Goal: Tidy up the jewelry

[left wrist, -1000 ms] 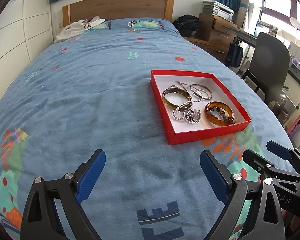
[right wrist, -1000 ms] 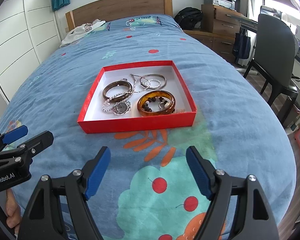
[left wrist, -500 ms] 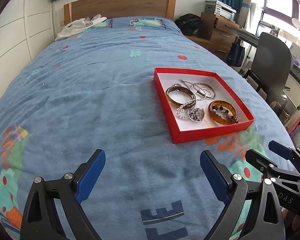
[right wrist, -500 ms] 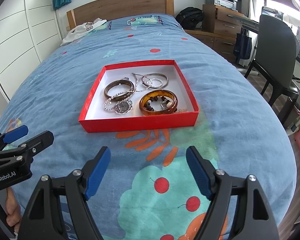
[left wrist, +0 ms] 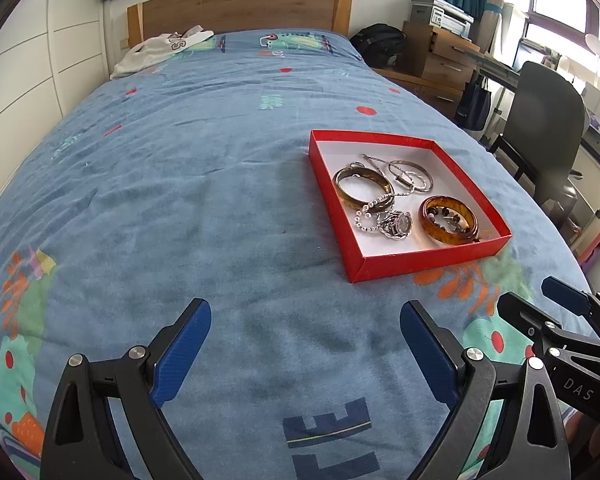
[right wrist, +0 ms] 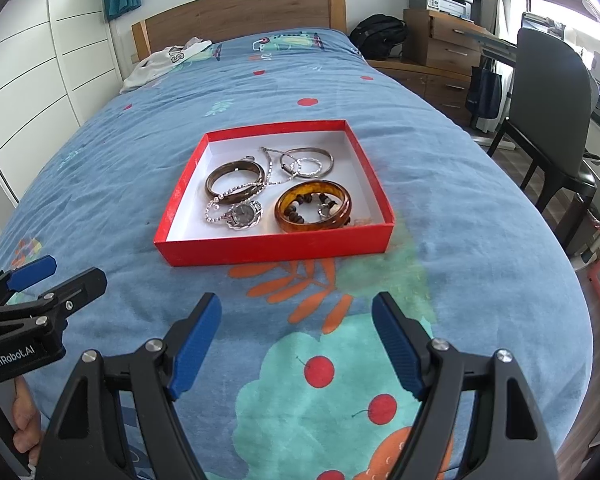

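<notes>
A red box [left wrist: 428, 260] [right wrist: 276, 246] with a white inside lies on the blue bedspread. In it are a brown bangle [left wrist: 356, 202] [right wrist: 209, 186], an amber bangle [left wrist: 448, 238] [right wrist: 312, 226] with dark beads inside its ring, a silver watch [left wrist: 398, 222] [right wrist: 242, 211], a sparkling chain and thin silver bangles. My left gripper [left wrist: 304, 312] hovers open over bare bedspread, to the left of and nearer than the box. My right gripper [right wrist: 297, 302] stands open just short of the box's near wall. Neither holds anything.
A white garment [left wrist: 160, 46] lies by the wooden headboard [left wrist: 240, 4]. To the right of the bed stand a black chair [left wrist: 548, 132] [right wrist: 548, 120], wooden drawers [right wrist: 444, 44] and a black backpack [left wrist: 380, 44]. The bed's right edge drops off close to the box.
</notes>
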`<action>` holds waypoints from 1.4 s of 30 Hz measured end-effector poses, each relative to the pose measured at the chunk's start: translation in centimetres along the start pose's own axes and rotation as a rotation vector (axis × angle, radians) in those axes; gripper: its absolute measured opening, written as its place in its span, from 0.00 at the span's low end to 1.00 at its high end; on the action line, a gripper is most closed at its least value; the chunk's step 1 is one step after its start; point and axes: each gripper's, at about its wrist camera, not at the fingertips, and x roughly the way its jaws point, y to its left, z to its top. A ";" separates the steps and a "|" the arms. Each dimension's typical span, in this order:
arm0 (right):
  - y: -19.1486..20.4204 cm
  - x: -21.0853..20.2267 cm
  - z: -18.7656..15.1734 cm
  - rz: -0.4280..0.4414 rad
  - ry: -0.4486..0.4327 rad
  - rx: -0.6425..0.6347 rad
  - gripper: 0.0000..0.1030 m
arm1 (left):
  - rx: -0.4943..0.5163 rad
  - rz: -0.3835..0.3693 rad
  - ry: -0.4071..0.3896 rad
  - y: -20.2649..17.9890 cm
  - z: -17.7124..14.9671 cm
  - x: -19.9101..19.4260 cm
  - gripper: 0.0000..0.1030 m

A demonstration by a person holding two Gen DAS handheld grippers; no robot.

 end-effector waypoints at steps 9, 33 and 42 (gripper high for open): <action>-0.3 -0.1 0.0 -0.001 0.000 0.003 0.75 | 0.000 -0.001 0.003 0.0 0.0 0.1 0.92; -0.3 0.0 -0.1 0.000 0.002 0.002 0.75 | 0.011 -0.005 0.008 -0.4 -0.4 0.0 0.93; -0.3 0.0 -0.1 0.000 0.002 -0.001 0.75 | 0.013 -0.007 0.010 -0.6 -0.5 0.0 0.93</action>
